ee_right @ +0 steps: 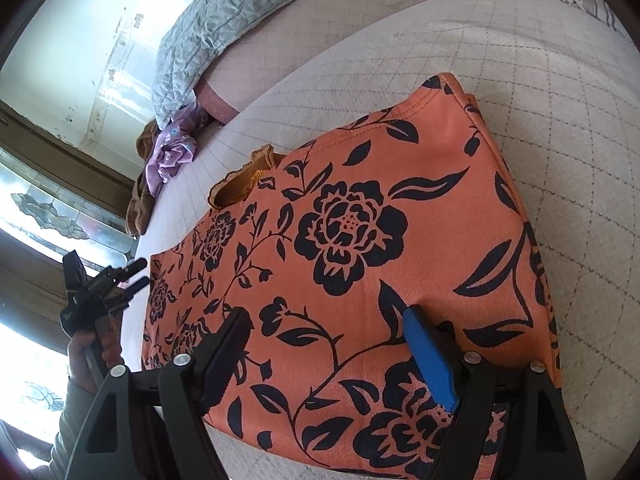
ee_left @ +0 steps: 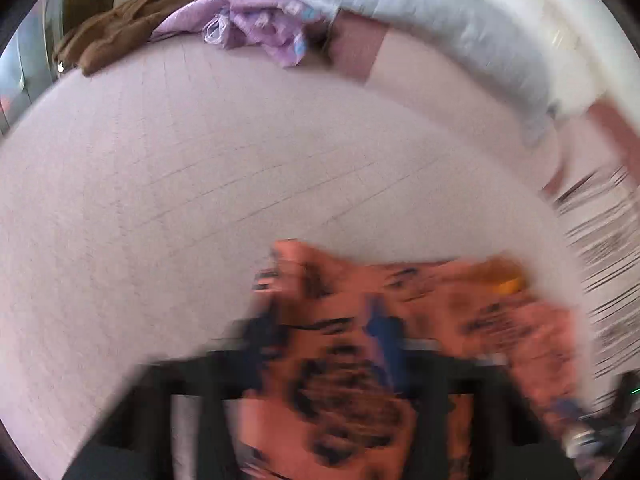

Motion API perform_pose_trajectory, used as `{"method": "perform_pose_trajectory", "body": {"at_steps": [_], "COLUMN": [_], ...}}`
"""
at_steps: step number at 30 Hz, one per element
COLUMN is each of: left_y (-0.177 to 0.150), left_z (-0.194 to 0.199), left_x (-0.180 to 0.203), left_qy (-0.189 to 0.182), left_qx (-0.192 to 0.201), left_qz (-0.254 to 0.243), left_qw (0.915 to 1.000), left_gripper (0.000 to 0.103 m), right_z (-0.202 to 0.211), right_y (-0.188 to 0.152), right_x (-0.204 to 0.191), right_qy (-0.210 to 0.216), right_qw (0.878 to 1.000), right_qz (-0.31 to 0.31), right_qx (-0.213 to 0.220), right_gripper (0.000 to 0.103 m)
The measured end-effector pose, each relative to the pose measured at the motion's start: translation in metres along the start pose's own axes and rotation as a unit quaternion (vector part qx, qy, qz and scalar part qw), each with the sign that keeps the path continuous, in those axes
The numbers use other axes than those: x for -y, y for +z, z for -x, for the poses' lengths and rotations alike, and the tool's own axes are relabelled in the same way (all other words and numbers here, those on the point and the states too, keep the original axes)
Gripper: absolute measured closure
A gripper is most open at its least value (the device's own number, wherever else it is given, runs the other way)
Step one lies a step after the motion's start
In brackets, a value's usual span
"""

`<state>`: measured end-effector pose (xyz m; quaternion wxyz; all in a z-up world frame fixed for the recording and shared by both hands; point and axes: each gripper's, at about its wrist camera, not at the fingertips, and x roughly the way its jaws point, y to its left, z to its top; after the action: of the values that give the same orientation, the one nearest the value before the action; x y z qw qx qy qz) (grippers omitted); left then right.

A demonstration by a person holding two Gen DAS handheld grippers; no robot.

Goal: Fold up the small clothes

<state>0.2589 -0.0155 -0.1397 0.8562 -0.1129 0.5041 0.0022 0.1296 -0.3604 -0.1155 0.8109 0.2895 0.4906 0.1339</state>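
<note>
Right now the right claw [ee_right: 328,344] stands with its jaws spread wide, one black finger and one blue pad on either side of a printed leaf, holding nothing. It is low over the near end of the orange floral garment [ee_right: 360,220]; whether the tips press the cloth I cannot tell.

The garment lies flat on the quilted bed [ee_right: 540,80], with a frilled mustard piece [ee_right: 244,176] peeking out from under its far edge.

The left claw [ee_right: 138,274], carried by a hand [ee_right: 92,352], sits just beside the garment's left edge. Its jaws are only a slit apart, and nothing shows between them in the right wrist view. Its own view is badly smeared: the left claw [ee_left: 324,320] shows as dark streaks over orange cloth [ee_left: 400,300].

Further off, a purple cloth [ee_right: 172,152] and a brown one [ee_left: 120,28] are heaped at the bed's far edge, by a grey-blue quilt [ee_right: 224,12].

Likely trouble:
- **Missed layers:** the narrow left jaws could pinch only the top layer, or miss the edge, and the fold would come out skewed.
- **Sliding cloth:** if the right claw is not pinning the garment, a pull from the left could drag it whole.
- **Snagged piece:** the mustard piece could be caught up and bunch the fold.
</note>
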Motion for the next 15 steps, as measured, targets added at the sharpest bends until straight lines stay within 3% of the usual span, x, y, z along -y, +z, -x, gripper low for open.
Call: {"method": "perform_pose_trajectory", "body": {"at_steps": [1, 3, 6, 9, 10, 11, 13, 15], "left_y": [-0.001, 0.002, -0.001, -0.012, -0.016, -0.019, -0.026, -0.036], "left_z": [-0.014, -0.001, 0.022, -0.008, 0.001, 0.008, 0.036, 0.065], "left_x": [-0.013, -0.022, -0.015, -0.023, -0.025, -0.026, -0.025, -0.022], "left_qy": [0.006, -0.001, 0.023, 0.05, 0.044, 0.053, 0.047, 0.024], "left_qx": [-0.017, 0.005, 0.052, -0.037, -0.013, -0.006, 0.025, 0.064], "left_qz": [0.021, 0.036, 0.009, 0.0, 0.002, 0.007, 0.028, 0.031], "left_qw": [0.9996, 0.9994, 0.9983, 0.9981, 0.9989, 0.9986, 0.9982, 0.9972], "left_gripper": [0.098, 0.098, 0.098, 0.097, 0.092, 0.073, 0.044, 0.035], "right_z": [-0.001, -0.003, -0.003, -0.004, -0.005, -0.005, -0.006, -0.007], "right_y": [0.0, 0.001, 0.001, 0.0, 0.001, 0.002, 0.003, 0.003], "right_x": [-0.001, -0.004, -0.005, -0.004, -0.006, -0.007, -0.01, -0.013], "right_qy": [-0.004, -0.01, -0.014, -0.012, -0.012, -0.014, -0.021, -0.027], "right_qw": [1.0, 1.0, 1.0, 1.0, 1.0, 1.0, 1.0, 0.999], "right_qz": [0.002, 0.004, 0.003, 0.002, 0.001, 0.001, 0.004, 0.009], "right_qx": [-0.002, -0.006, -0.009, -0.004, -0.005, -0.007, -0.013, -0.018], "right_gripper": [0.021, 0.021, 0.021, 0.018, 0.017, 0.015, 0.015, 0.015]}}
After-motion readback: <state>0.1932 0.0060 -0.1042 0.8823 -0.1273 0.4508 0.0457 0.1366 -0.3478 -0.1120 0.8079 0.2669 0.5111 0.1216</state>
